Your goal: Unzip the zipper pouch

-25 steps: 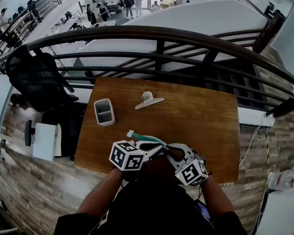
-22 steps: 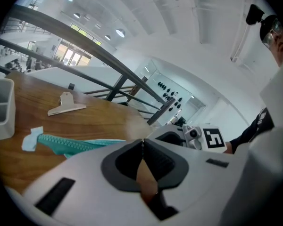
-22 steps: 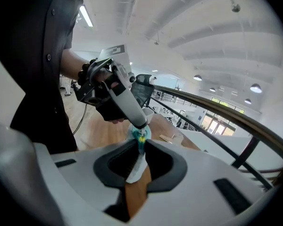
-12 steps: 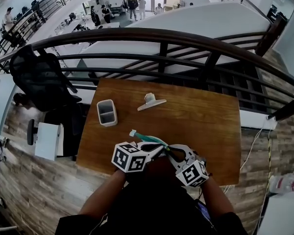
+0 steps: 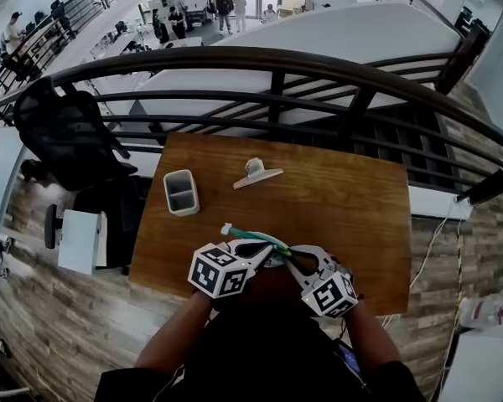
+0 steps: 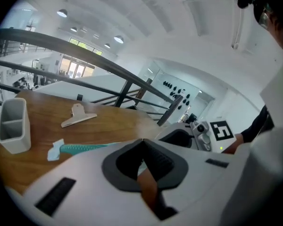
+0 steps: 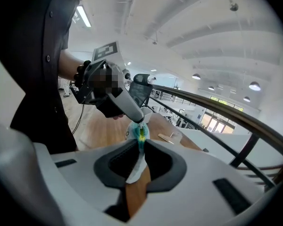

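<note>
The teal zipper pouch point(image 5: 250, 235) hangs between both grippers over the near edge of the wooden table point(image 5: 344, 199). My left gripper point(image 5: 271, 255) is shut, and its tips pinch the zipper pull on the pouch's top seam point(image 7: 140, 128). Its jaws have just closed a little tighter. In the left gripper view the jaws point(image 6: 142, 141) meet with no gap, and the pouch point(image 6: 87, 147) trails off to the left with a white tab at its end. My right gripper point(image 7: 140, 147) is shut on the pouch's near end, with pale fabric showing between its pads.
A grey two-compartment holder point(image 5: 180, 193) stands at the table's left. A white clip point(image 5: 256, 172) lies near the far edge. A dark curved railing point(image 5: 277, 65) runs just beyond the table. A black chair point(image 5: 63, 132) stands off to the left.
The left gripper has tilted slightly. The pouch and the right gripper have kept their place.
</note>
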### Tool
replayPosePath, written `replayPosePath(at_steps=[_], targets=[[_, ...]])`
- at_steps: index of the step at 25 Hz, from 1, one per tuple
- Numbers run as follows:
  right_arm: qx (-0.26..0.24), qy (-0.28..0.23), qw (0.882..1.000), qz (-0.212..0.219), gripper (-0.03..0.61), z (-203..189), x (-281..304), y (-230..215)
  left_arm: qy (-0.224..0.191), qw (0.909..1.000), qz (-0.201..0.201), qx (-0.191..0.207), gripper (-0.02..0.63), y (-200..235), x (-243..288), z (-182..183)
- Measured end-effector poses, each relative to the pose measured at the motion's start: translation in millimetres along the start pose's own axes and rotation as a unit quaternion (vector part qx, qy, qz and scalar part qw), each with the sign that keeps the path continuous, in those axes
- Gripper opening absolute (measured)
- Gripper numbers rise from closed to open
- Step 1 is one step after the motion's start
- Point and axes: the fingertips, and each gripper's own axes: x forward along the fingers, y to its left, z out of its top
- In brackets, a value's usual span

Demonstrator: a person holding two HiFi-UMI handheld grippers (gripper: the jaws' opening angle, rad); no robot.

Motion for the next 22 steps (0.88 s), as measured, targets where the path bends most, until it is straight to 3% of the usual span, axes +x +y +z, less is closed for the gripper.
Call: replayPosePath(at_steps=[22], targets=[[0.028,0.001,1.000,-0.006,0.035,-5,-8,-6,-0.006,0.9990,0.027,-0.036,0.012,20,-12,1]])
